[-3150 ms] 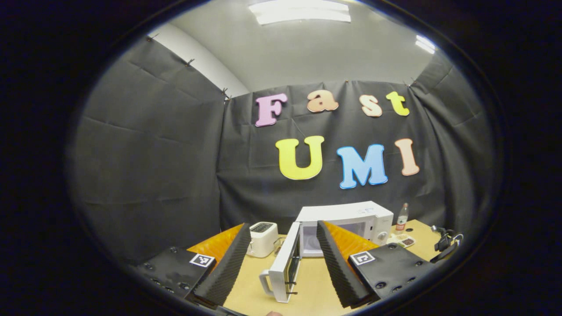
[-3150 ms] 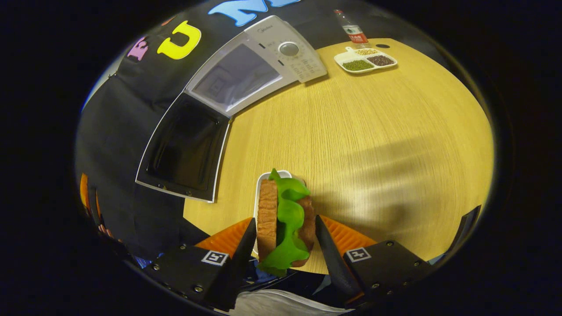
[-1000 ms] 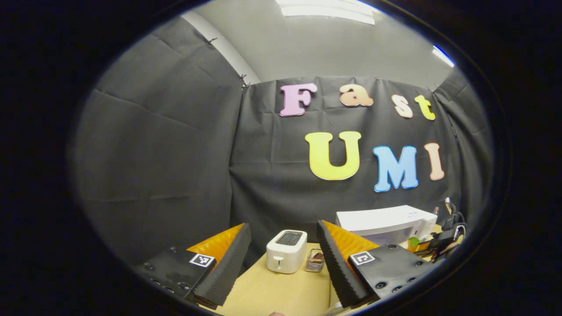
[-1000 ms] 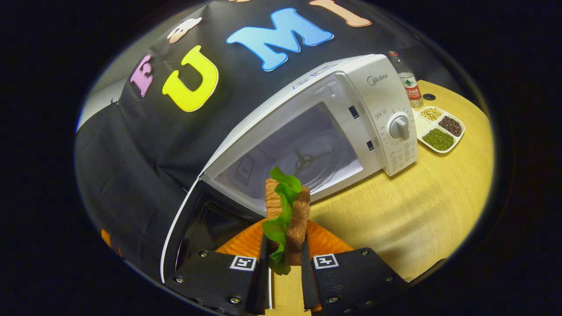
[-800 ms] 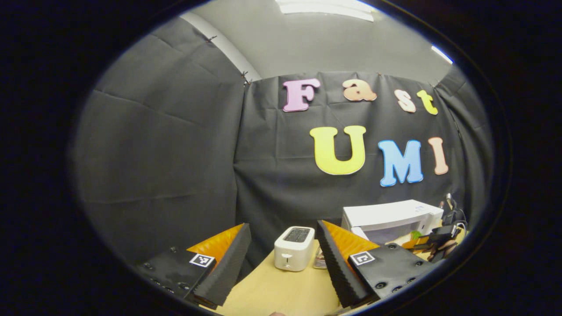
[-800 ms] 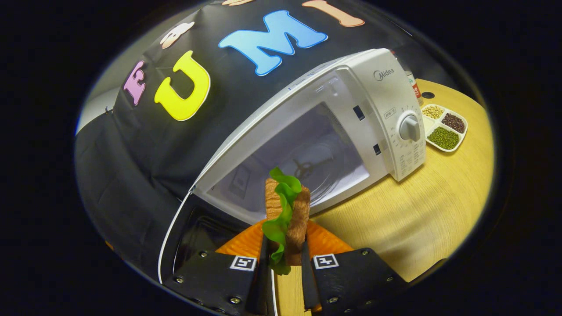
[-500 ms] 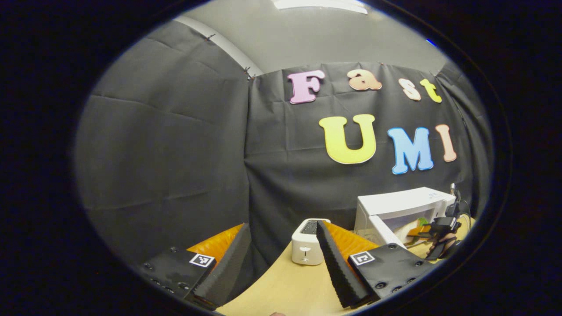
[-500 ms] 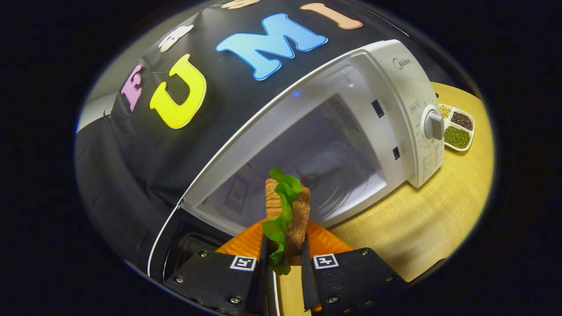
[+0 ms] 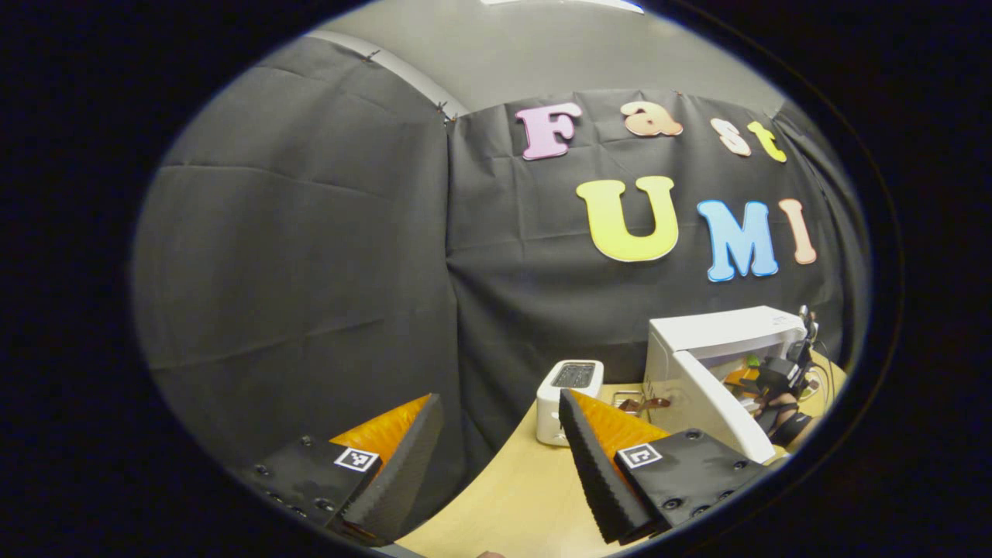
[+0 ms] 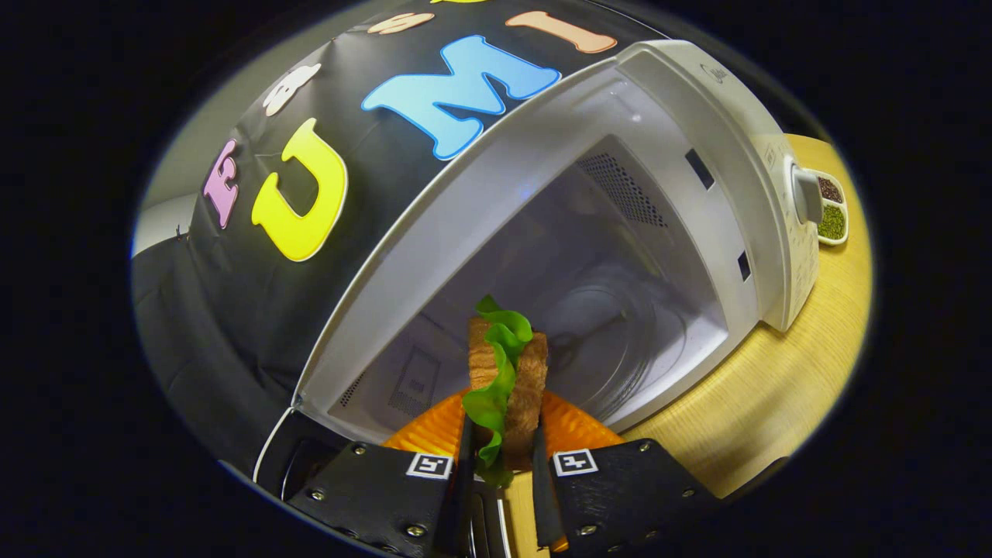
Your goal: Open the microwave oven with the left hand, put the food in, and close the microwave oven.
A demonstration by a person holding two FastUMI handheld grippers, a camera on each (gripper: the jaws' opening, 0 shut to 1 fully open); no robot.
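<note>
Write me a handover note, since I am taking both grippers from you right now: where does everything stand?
Right gripper: jaws shut on the sandwich, held at the mouth of the microwave, not yet set down.
Left gripper: jaws open, holding nothing, above the table left of the toaster.
Done: the microwave door is open and the sandwich is picked up.
Left: place the sandwich on the turntable, release, pull the right gripper out, then close the door with the left gripper.

Glossy white plastic microwave [image 10: 697, 116], matt wood-grain table [image 10: 783, 387] — ribbed black foam gripper pads [image 9: 589, 457]
</note>
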